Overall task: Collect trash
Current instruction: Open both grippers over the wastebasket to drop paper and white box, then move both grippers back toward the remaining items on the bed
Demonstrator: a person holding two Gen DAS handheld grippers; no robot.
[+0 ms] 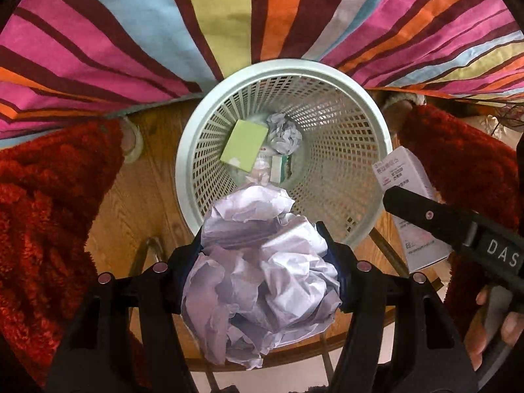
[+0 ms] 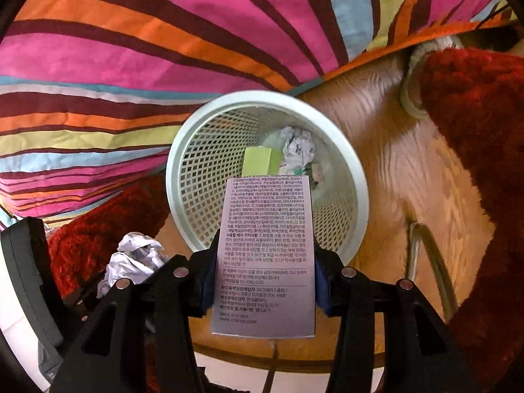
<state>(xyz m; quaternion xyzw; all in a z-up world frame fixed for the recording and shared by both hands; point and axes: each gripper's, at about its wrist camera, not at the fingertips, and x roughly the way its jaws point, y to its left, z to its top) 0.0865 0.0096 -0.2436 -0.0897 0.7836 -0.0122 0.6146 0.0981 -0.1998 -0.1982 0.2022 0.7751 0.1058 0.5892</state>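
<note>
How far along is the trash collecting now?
Partly done: the mesh wastebasket already holds a green box and a crumpled paper ball. In hand: the left gripper clamps a large crumpled paper, the right gripper a white printed carton. Both are near the rim, not yet dropped.

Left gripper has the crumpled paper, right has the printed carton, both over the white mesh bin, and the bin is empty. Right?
Not quite: the bin is not empty. The left wrist view shows a green box and a smaller paper wad at its bottom. The rest holds: the left gripper grips the crumpled paper, the right gripper grips the printed carton, both over the bin.
</note>
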